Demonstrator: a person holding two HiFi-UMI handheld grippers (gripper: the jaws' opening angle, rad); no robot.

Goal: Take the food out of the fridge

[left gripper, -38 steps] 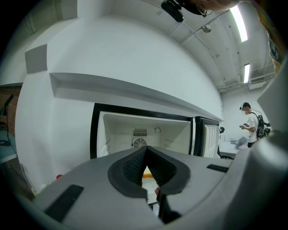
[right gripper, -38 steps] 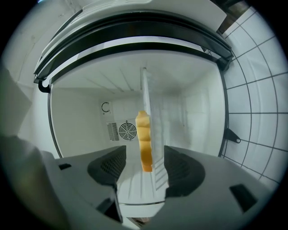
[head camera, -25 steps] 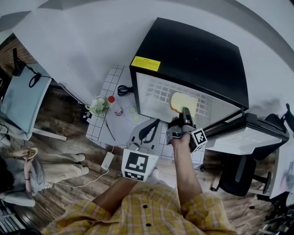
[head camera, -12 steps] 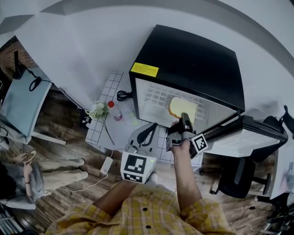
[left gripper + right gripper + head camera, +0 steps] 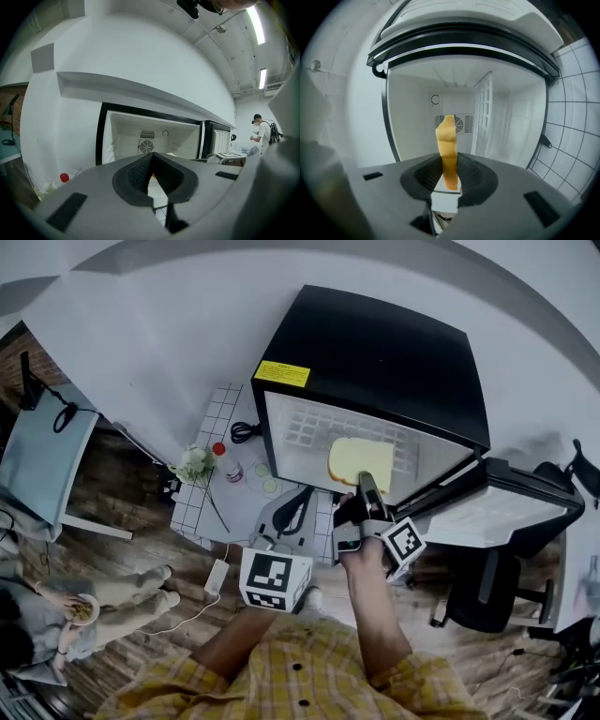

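The right gripper point(image 5: 450, 180) had just been closing its jaws, and they pressed on the lower edge of a slice of bread point(image 5: 446, 140). The slice stood upright at the open front of the black fridge point(image 5: 375, 352), before its white inside. The left gripper point(image 5: 152, 171) was also in front of the fridge, a little further from it. Its jaws were together and held nothing.

Right gripper point(image 5: 449, 174): jaws have just been closing and now pinch the slice's lower end.
Bread slice point(image 5: 446, 140): yellow-orange, seen edge-on, rising from the jaws.
Fridge point(image 5: 412, 117): open, white inside.
Fan grille point(image 5: 462, 123): on the back wall, behind the slice.
Tiled surface point(image 5: 576, 108): right edge.
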